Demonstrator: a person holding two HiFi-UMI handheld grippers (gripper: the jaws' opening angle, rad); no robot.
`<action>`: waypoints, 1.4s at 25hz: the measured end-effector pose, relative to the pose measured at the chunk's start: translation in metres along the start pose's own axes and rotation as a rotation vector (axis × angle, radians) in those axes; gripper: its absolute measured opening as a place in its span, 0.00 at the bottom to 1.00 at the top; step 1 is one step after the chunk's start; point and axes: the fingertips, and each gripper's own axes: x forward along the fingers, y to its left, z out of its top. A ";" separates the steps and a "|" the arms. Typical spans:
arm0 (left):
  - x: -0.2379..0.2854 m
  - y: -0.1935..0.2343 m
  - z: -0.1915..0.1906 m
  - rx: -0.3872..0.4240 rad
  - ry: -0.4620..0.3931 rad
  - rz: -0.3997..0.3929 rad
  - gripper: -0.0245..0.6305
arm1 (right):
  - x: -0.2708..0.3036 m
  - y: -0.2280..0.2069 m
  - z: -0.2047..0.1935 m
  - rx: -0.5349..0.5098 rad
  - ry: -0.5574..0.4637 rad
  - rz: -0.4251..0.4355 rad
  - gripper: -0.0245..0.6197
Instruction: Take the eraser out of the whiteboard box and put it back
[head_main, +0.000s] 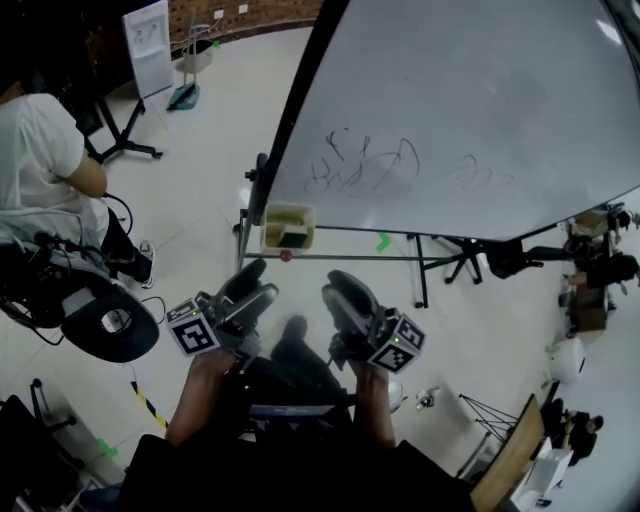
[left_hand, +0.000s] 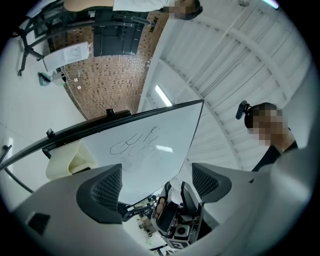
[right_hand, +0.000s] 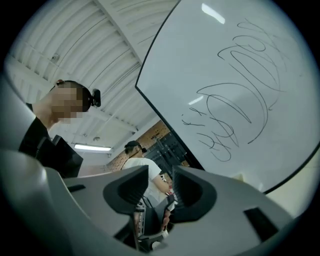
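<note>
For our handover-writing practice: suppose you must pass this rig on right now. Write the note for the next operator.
Left gripper: open, empty, held short of the whiteboard.
Right gripper: open, empty, beside the left one.
Eraser: a dark block inside the box at the whiteboard's lower left corner.
Done: nothing to see yet; eraser untouched.
Left: take the eraser out, then put it back.

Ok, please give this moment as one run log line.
stage: before pick | left gripper: open, empty | right gripper: open, empty | eraser: in box at whiteboard corner
</note>
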 end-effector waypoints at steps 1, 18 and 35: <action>0.000 0.002 0.000 0.002 -0.003 0.004 0.69 | 0.000 -0.004 -0.001 0.004 0.007 0.000 0.28; 0.047 0.021 0.018 0.095 -0.087 0.128 0.69 | 0.030 -0.075 0.025 -0.043 0.156 0.104 0.36; 0.072 0.037 0.007 0.192 -0.200 0.325 0.69 | 0.042 -0.134 -0.013 -0.210 0.471 0.214 0.38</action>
